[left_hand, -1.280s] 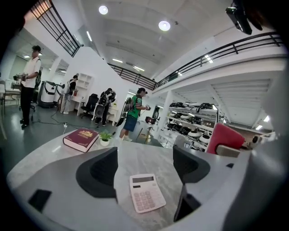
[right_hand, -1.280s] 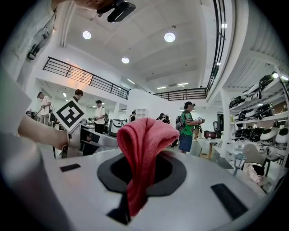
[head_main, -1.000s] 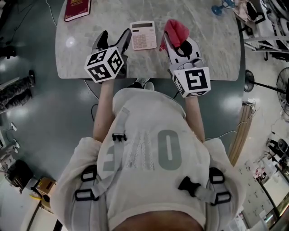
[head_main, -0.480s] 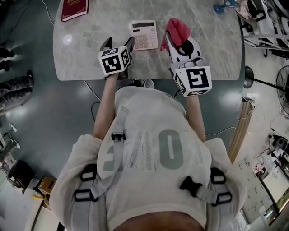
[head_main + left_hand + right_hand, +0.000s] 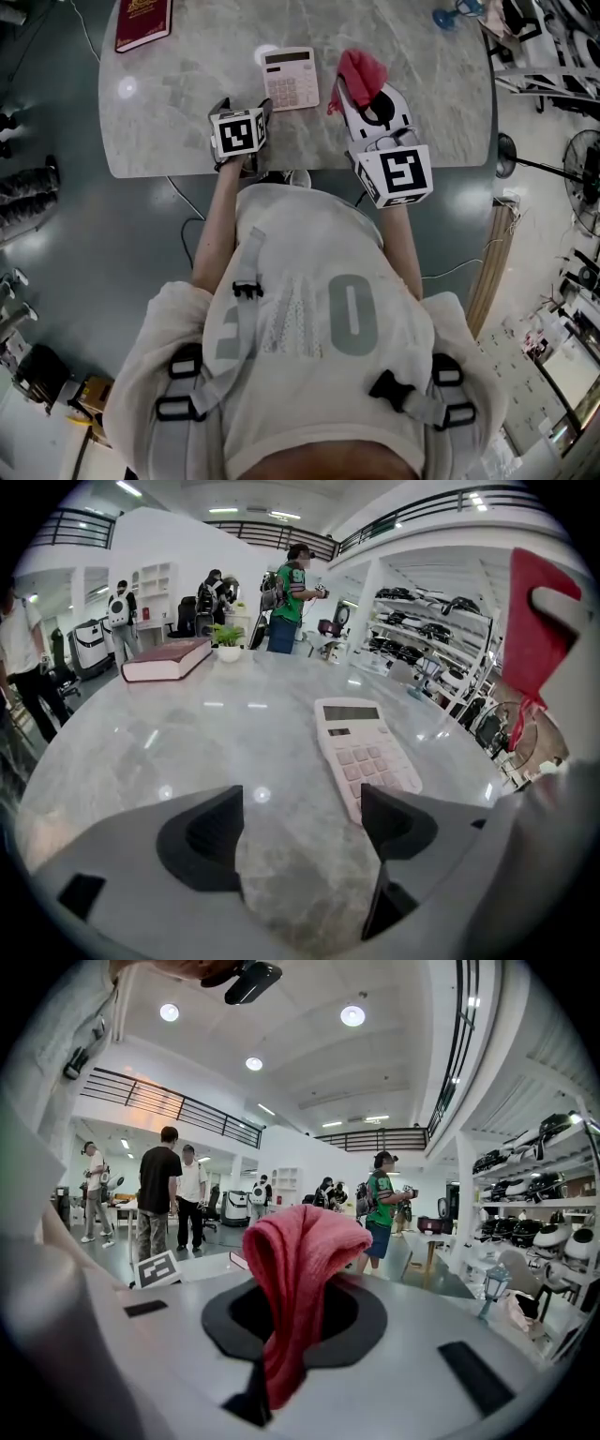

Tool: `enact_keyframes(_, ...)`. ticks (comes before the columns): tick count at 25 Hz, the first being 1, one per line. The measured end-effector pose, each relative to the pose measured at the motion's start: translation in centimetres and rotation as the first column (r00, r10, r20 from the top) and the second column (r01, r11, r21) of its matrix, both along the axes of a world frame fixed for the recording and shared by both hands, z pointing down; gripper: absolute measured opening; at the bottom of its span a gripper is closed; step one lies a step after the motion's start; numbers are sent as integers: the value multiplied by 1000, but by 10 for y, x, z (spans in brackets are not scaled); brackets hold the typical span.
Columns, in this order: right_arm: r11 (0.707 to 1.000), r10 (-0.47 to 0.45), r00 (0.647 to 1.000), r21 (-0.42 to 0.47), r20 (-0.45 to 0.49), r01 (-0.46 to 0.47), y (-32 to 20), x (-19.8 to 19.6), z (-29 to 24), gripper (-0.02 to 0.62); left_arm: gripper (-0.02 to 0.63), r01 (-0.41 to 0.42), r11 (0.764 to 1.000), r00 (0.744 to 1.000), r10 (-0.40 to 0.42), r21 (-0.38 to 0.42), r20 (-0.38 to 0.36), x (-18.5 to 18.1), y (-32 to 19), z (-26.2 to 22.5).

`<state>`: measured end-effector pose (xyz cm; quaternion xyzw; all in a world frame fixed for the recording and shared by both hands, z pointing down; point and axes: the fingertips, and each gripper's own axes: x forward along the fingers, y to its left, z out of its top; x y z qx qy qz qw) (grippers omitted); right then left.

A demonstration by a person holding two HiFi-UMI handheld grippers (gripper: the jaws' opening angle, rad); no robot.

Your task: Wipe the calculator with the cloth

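Note:
A pale pink calculator [image 5: 290, 78] lies flat on the marble table [image 5: 169, 103]; in the left gripper view the calculator [image 5: 364, 753] sits just ahead and right of the jaws. My left gripper [image 5: 246, 105] is open and empty, low over the table near its front edge, just left of the calculator's near end. My right gripper [image 5: 354, 82] is shut on a red cloth [image 5: 360, 71], held right of the calculator and raised off the table. In the right gripper view the cloth [image 5: 296, 1279] bulges up out of the closed jaws. The same cloth [image 5: 536, 635] shows at the left gripper view's right edge.
A dark red book [image 5: 142, 22] lies at the table's far left corner; in the left gripper view the book [image 5: 169, 659] has a small potted plant [image 5: 228, 640] beside it. People stand beyond the table. A floor fan [image 5: 581, 178] stands at the right.
My left gripper has moved right and forward, toward the calculator's near left corner. The right gripper with the cloth has hardly moved.

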<state>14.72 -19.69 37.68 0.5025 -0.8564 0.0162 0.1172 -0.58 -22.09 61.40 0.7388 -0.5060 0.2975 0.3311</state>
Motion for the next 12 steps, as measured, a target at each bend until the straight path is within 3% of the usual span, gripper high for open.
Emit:
enact_keyframes(4,1000,-2,1000,-4,-7,2,0,-1,-1,58,382,-19,999,999,20,-38,26,0,3,9)
enact_keyframes(12,1000,-20,998,-14,-54,20,-7,-2,6,58,382,-6,999,1000,7,-43,8,0,3,11)
